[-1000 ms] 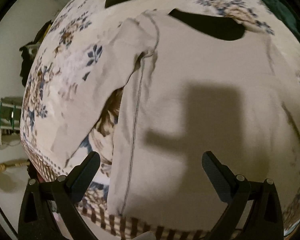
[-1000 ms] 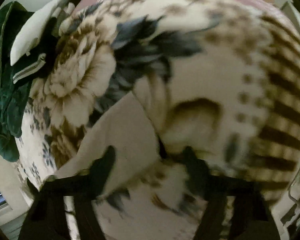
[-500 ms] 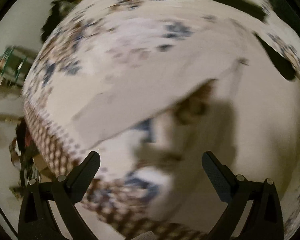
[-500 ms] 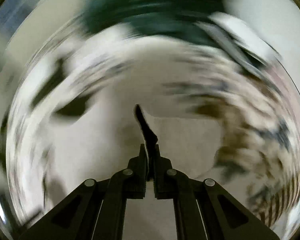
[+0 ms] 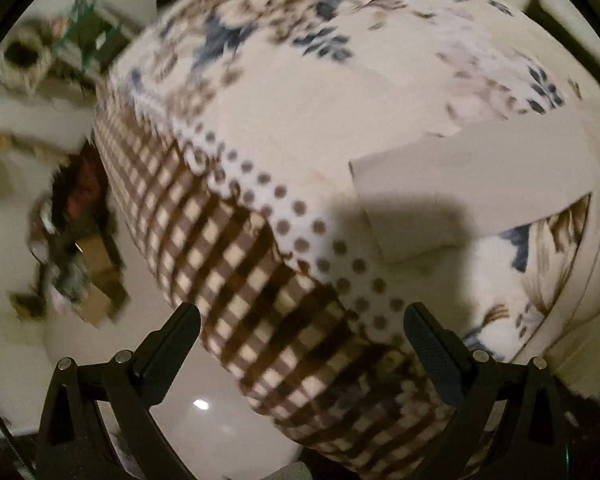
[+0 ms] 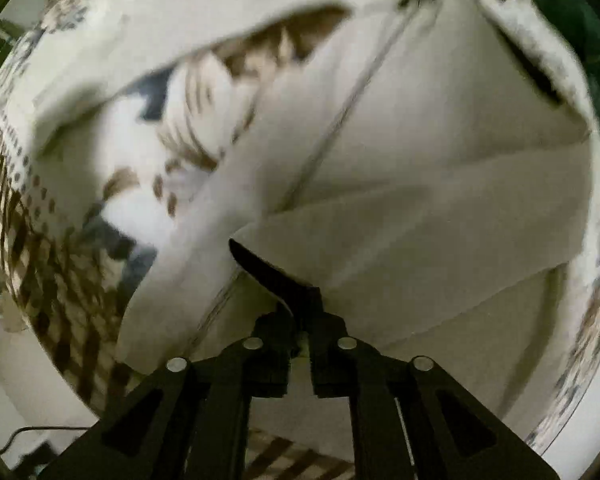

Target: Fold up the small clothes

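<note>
A cream long-sleeved garment point(image 6: 400, 152) lies on a floral bedspread point(image 5: 300, 92). My right gripper point(image 6: 302, 312) is shut on a fold of the garment's sleeve point(image 6: 380, 248) and holds it over the garment's body. In the left wrist view the other sleeve point(image 5: 472, 176) lies flat toward the bed's corner, its cuff in shadow. My left gripper point(image 5: 302, 336) is open and empty, above the checked border of the bedspread point(image 5: 228, 240), short of that cuff.
The bed's corner and edge drop to a pale floor point(image 5: 204, 420) at the left. Cardboard boxes and clutter point(image 5: 84, 268) lie on the floor beside the bed. A dark green cloth point(image 6: 572, 12) lies at the far right of the bed.
My right gripper has closed on the sleeve and carried it over the garment's body. My left gripper has swung left from the garment's body toward the other sleeve's cuff, still open.
</note>
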The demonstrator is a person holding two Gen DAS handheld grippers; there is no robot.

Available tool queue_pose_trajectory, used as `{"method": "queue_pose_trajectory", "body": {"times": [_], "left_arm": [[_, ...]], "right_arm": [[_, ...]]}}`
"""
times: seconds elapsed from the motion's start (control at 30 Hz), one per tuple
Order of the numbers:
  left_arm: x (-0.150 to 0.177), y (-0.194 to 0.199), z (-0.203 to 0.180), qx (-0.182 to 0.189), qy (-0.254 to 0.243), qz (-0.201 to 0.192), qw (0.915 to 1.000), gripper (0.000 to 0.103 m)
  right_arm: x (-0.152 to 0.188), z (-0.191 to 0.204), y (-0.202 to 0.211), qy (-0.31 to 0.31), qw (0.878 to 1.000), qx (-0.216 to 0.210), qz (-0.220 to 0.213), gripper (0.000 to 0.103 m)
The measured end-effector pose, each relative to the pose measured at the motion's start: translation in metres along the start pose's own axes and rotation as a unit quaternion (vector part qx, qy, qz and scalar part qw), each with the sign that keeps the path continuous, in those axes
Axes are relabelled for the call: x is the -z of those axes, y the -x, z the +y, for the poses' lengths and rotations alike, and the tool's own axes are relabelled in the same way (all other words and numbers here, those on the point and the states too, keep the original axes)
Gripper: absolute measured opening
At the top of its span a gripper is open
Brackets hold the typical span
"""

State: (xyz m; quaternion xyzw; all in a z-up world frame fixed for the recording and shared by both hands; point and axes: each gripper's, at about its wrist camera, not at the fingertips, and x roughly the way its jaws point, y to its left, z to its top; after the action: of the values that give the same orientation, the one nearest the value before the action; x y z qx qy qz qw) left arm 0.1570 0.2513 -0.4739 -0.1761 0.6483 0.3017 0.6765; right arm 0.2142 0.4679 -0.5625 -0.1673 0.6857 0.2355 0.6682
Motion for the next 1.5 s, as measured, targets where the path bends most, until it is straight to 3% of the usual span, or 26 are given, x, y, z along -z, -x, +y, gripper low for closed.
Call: {"method": "queue_pose_trajectory", "body": {"times": [0.1, 0.13, 0.27, 0.37, 0.43, 0.47, 0.5, 0.53, 0.57, 0.6, 0.73, 0.83, 0.93, 1.0, 1.07, 1.17, 1.23, 1.37, 1.5], "left_arm": [[-0.004, -0.016, 0.020, 0.079, 0.068, 0.033, 0.9940, 0.103], [-0.005, -0.021, 0.024, 0.100, 0.085, 0.042, 0.9905, 0.103], [-0.018, -0.056, 0.032, 0.196, 0.174, 0.084, 0.9614, 0.103], [-0.033, -0.081, 0.025, 0.234, 0.215, 0.097, 0.9433, 0.098], [-0.043, -0.091, 0.018, 0.240, 0.229, 0.090, 0.9390, 0.095], [-0.049, -0.092, 0.013, 0.223, 0.224, 0.080, 0.9454, 0.073], [-0.055, -0.092, 0.008, 0.197, 0.209, 0.072, 0.9551, 0.042], [-0.058, -0.088, 0.004, 0.183, 0.200, 0.066, 0.9604, 0.028], [-0.062, -0.083, 0.000, 0.158, 0.183, 0.050, 0.9691, 0.007], [-0.064, -0.074, -0.004, 0.140, 0.166, 0.029, 0.9757, 0.005], [-0.064, -0.025, -0.026, 0.129, 0.088, -0.062, 0.9858, 0.001], [-0.055, 0.026, -0.062, 0.149, 0.002, -0.126, 0.9808, 0.001], [-0.032, 0.077, -0.126, 0.195, -0.112, -0.161, 0.9609, 0.001], [0.001, 0.100, -0.175, 0.229, -0.199, -0.166, 0.9385, 0.001], [0.048, 0.111, -0.224, 0.254, -0.290, -0.153, 0.9099, 0.001], [0.113, 0.108, -0.270, 0.276, -0.380, -0.115, 0.8755, 0.001], [0.147, 0.103, -0.292, 0.275, -0.420, -0.093, 0.8597, 0.001], [0.195, 0.071, -0.309, 0.249, -0.482, -0.045, 0.8388, 0.002], [0.204, 0.045, -0.305, 0.234, -0.488, 0.021, 0.8406, 0.006]], "right_arm": [[0.003, -0.032, 0.008, -0.052, 0.996, -0.074, 0.004, 0.068], [0.005, -0.045, 0.013, -0.070, 0.994, -0.083, -0.002, 0.069], [0.024, -0.102, 0.021, -0.144, 0.988, -0.062, -0.009, 0.070], [0.040, -0.133, 0.015, -0.196, 0.980, -0.045, 0.003, 0.070], [0.054, -0.152, 0.007, -0.228, 0.973, -0.040, 0.010, 0.070], [0.060, -0.163, 0.005, -0.240, 0.970, -0.039, 0.013, 0.070], [0.067, -0.172, 0.002, -0.253, 0.967, -0.037, 0.015, 0.070], [0.074, -0.180, 0.000, -0.265, 0.963, -0.036, 0.015, 0.070], [0.080, -0.188, -0.003, -0.275, 0.961, -0.037, 0.014, 0.070], [0.088, -0.195, -0.004, -0.283, 0.958, -0.037, 0.014, 0.070], [0.108, -0.224, -0.006, -0.311, 0.950, -0.035, 0.007, 0.070], [0.136, -0.260, -0.004, -0.336, 0.941, -0.039, 0.006, 0.070], [0.156, -0.285, 0.004, -0.361, 0.932, -0.044, 0.003, 0.070], [0.174, -0.305, 0.008, -0.376, 0.925, -0.047, 0.002, 0.070], [0.196, -0.325, 0.008, -0.393, 0.918, -0.047, 0.002, 0.070], [0.235, -0.360, 0.005, -0.420, 0.906, -0.049, 0.008, 0.070], [0.261, -0.383, 0.003, -0.435, 0.899, -0.051, 0.011, 0.070], [0.303, -0.417, -0.005, -0.458, 0.887, -0.052, 0.018, 0.070], [0.339, -0.440, -0.012, -0.471, 0.880, -0.060, 0.021, 0.070]]}}
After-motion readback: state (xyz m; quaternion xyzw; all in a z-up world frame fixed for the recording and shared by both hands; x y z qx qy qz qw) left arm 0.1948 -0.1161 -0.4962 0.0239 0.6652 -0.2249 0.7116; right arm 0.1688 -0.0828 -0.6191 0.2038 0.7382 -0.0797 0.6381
